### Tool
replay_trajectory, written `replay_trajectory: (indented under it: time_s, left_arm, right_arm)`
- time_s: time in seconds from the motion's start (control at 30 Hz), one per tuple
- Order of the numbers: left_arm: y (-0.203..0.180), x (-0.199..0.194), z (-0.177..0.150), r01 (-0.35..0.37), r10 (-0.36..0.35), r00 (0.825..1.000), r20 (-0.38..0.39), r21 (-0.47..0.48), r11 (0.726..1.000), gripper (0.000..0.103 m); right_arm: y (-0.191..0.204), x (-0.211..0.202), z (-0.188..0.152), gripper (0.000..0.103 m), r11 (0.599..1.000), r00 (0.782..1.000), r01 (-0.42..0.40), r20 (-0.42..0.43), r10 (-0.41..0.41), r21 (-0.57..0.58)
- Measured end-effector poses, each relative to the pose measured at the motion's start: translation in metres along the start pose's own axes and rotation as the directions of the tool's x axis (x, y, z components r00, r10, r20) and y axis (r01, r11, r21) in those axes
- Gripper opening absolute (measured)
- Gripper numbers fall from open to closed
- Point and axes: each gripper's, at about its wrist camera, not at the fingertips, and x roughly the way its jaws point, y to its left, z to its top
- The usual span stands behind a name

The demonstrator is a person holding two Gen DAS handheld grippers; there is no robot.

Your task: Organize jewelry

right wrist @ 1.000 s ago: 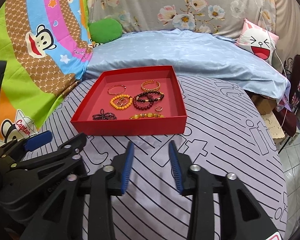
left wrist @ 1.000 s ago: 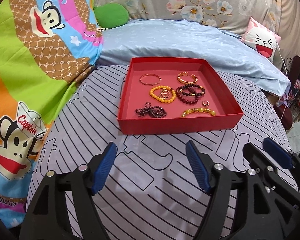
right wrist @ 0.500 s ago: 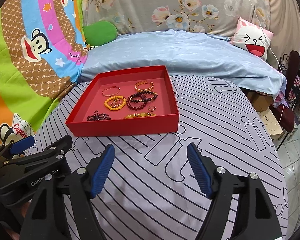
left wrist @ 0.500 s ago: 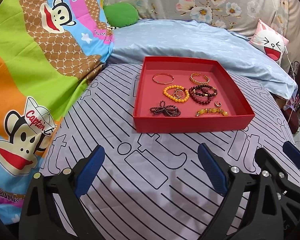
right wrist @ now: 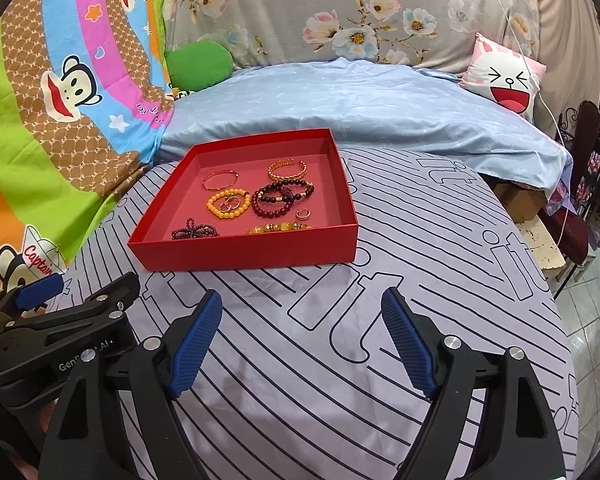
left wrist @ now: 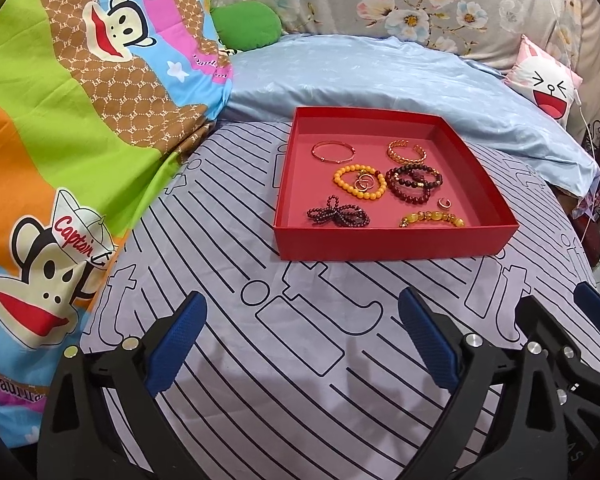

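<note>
A red tray (left wrist: 392,246) (right wrist: 240,254) lies on the striped cloth ahead of both grippers. It holds several bracelets: a thin gold bangle (left wrist: 333,152), a gold chain cuff (left wrist: 406,151), an orange bead bracelet (left wrist: 359,181) with small rings inside, dark red bead bracelets (left wrist: 413,182), a dark bead string (left wrist: 339,216), a yellow stone bracelet (left wrist: 432,219) and a small ring (left wrist: 444,202). My left gripper (left wrist: 302,332) is open and empty, short of the tray. My right gripper (right wrist: 302,330) is open and empty, beside the left one (right wrist: 40,292).
The striped grey cloth (left wrist: 300,340) covers a round table. Behind the tray lies a light blue sheet (left wrist: 380,72), a green cushion (left wrist: 246,24) and a rabbit-face pillow (left wrist: 544,80). A cartoon monkey blanket (left wrist: 60,120) hangs at the left. Chairs and floor (right wrist: 580,240) lie right.
Both grippers have opened wider; the right one opened from nearly shut. Both drew back slightly and the views shifted, with the tray now a bit further right in the left view.
</note>
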Motion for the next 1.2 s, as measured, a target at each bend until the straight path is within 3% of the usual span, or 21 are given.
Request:
replay_trajectory:
  time_s: [0.13,0.47,0.57,1.2]
  left_arm:
    - [0.0016,0.0017,-0.0002,0.0,0.0,1.0,-0.006,-0.009,1.0,0.093]
    - [0.0016,0.0047,-0.0032,0.001,-0.001,1.0,-0.008,-0.01,1.0,0.093]
    - [0.0021,0.0056,-0.0035,-0.008,0.008,1.0,-0.005,-0.005,1.0,0.094]
    - [0.0015,0.0092,-0.0066,-0.021,0.021,1.0,-0.006,0.005,1.0,0.096]
  right_arm:
    - [-0.004,0.0034,-0.0014,0.084,0.999,1.0,-0.018,-0.017,0.019,0.029]
    - [0.0006,-0.0005,-0.0027,0.087,0.999,0.999,0.035,0.023,-0.034,-0.023]
    - [0.0005,-0.0023,-0.0016,0.097,0.998,0.998,0.054,0.042,-0.052,-0.035]
    - [-0.0009,0.0047,-0.0042,0.097,0.997,0.997,0.072,0.009,-0.072,-0.018]
